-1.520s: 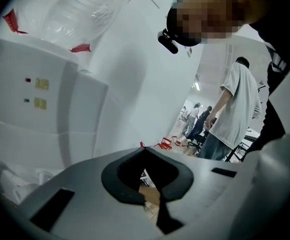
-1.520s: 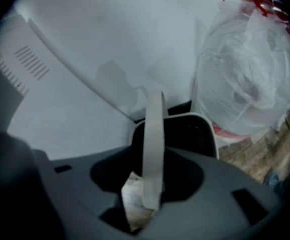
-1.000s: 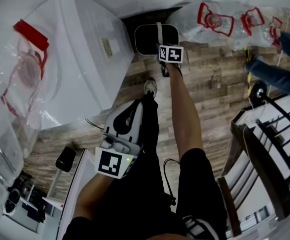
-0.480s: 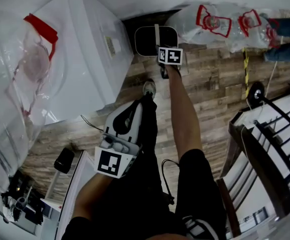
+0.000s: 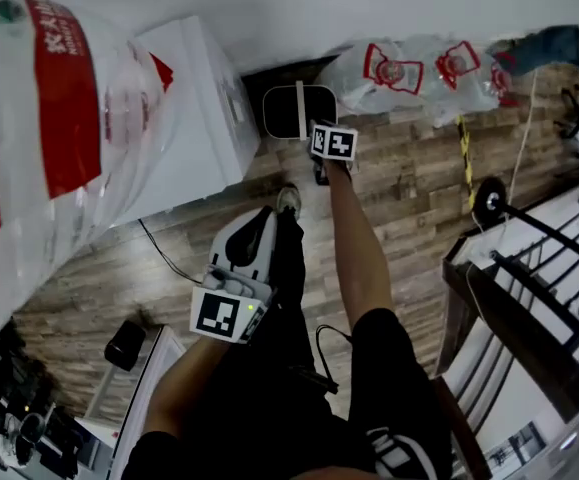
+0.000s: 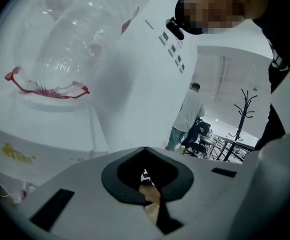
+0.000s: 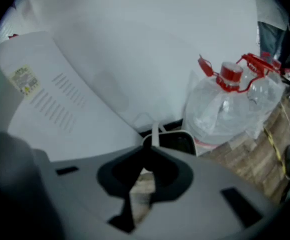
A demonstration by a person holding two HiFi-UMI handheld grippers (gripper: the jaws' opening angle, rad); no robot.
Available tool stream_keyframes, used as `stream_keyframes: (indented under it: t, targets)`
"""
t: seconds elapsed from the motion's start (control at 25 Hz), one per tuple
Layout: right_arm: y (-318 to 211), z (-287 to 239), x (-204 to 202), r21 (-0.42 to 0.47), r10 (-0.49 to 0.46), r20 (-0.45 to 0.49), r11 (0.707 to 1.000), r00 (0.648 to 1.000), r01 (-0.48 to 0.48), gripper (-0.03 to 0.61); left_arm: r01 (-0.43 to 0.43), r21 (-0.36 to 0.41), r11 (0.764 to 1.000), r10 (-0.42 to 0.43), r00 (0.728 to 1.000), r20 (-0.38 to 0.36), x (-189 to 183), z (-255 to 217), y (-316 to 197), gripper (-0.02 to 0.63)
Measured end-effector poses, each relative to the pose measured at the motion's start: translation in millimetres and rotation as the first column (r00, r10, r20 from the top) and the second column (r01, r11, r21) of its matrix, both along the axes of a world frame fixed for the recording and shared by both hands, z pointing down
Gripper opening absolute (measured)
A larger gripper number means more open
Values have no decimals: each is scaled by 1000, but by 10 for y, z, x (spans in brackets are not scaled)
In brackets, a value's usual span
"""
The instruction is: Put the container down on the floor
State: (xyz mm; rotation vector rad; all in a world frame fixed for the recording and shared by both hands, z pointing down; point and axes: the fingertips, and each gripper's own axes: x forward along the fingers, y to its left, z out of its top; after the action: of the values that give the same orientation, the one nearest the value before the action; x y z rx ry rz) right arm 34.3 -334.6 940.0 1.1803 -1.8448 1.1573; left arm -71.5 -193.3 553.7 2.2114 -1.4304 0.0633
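The container (image 5: 297, 111) sits on the wood floor (image 5: 409, 193), just beside the white cooler (image 5: 204, 108), at the cooler's foot. Its handle (image 7: 156, 132) stands up over its middle, which would make it easy to grab from above. On the side of the container away from the cooler lie some clear bottles (image 5: 424, 66) with red rings. The right gripper (image 7: 146, 149) hangs above the container, a little out from the cooler, and points down at it. Its jaws have just been closing and the tips are now together. Nothing is between them, and only floor shows through the thin slit. That fits a gripper that has let go, so the job looks done, since the container is already down. The left gripper (image 6: 145, 150) is farther out from the cooler, by the person's leg. Its jaws are together too, and it holds nothing. It faces the cooler's top, where a big bottle (image 6: 79, 39) stands upside down. It is likely out of the way there because one gripper is enough for this container.
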Motion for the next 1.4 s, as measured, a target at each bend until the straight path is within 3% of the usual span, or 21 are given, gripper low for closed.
stream_keyframes:
  t: [0.28,0.48,0.76,0.92,1.08,1.4]
  targets:
    - [415,-1026,70,38,66,20,997,998,-67,46,-11,30,999,11,1000,4,-140,-635,356,28]
    - [944,-1931,56,117,132,69,983,989,-139,41,6,64,998,-7,1000,19,-382,-1091,805,28]
    - [1795,-3119,-66,231,140,114,959,984,-164,35,3,130,992,-5,1000,21,-705,-1586,1590,28]
    - [2308,-3742,-52,315,145,126,932,981,-179,34,-5,182,983,5,1000,0,-794,-1868,2030,28]
    - [2783,-4358,-128,410,105,141,899,984,-155,34,-8,187,982,11,1000,-16,-902,-2040,2389,28]
    - [3477,-5283,26,521,81,193,836,978,-172,34,-4,236,972,0,1000,16,-889,-2481,2790,28]
